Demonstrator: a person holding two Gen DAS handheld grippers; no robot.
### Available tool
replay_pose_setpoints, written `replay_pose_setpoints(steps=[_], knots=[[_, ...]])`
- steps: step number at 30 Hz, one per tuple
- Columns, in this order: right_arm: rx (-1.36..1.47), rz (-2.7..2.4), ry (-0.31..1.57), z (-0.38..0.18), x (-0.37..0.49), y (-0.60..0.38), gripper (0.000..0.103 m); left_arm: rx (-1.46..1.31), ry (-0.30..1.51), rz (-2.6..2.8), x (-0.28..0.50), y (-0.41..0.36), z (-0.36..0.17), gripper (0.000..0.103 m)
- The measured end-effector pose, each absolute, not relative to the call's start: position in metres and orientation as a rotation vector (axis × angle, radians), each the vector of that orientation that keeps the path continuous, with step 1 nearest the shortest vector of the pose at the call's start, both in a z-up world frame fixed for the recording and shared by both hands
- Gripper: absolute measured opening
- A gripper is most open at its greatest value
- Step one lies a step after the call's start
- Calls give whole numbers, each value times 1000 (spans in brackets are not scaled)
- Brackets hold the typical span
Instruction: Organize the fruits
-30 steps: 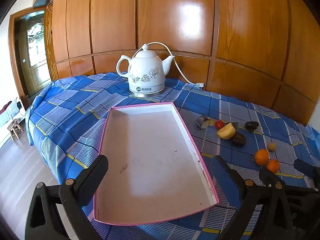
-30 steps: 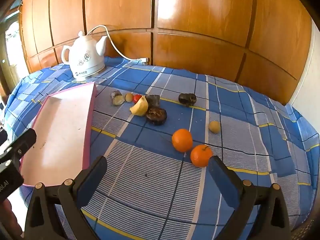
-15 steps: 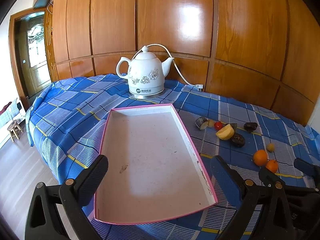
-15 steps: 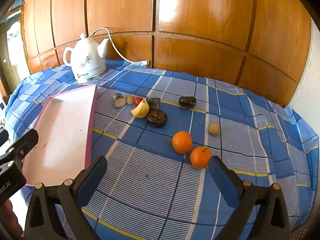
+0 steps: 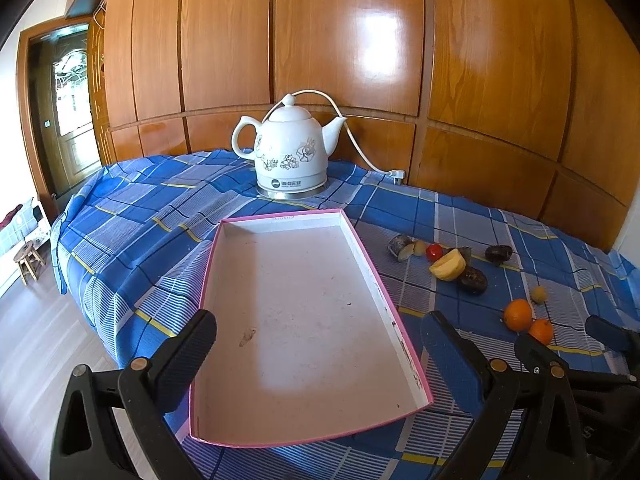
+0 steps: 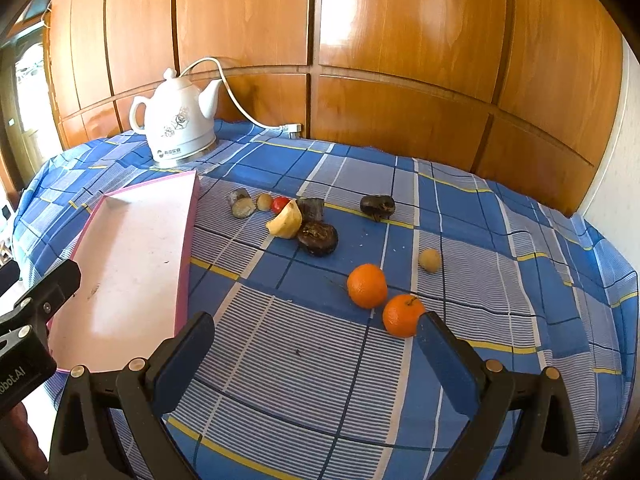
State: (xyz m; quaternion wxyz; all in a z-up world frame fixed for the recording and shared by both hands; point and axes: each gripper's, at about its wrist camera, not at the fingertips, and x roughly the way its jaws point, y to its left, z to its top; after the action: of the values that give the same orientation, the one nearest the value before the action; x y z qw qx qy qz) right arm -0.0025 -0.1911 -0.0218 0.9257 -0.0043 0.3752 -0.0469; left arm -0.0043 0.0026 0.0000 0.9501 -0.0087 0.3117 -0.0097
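**Fruit loose, both tools empty**

Two oranges lie side by side just ahead of the right tool; nearer one partly hidden behind its right finger. Banana piece and dark fruits cluster toward the surface's far edge, kinds unclear. Pink tray bare beneath the left tool. Both tools gape wide, gripping nothing.

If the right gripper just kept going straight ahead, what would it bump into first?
Probably the blue checked tablecloth: the open right gripper points at bare cloth. The nearer orange sits just off its right finger, so it might get brushed; depth is unclear.
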Motion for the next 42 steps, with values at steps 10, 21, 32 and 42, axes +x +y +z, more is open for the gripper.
replay_pose_setpoints(steps=[10,21,32,42], knots=[[-3,-100,761,-21,-4,-193,103,-14,629,-21,-6,3,2,103],[6,-101,764,-22,-3,-196,103,-8,638,-29,-6,0,1,103],[21,-96,773,-24,0,-203,103,-8,668,-59,-2,-4,-4,103],[133,-76,790,-9,19,-261,102,-75,754,-339,3,-19,-12,103]])
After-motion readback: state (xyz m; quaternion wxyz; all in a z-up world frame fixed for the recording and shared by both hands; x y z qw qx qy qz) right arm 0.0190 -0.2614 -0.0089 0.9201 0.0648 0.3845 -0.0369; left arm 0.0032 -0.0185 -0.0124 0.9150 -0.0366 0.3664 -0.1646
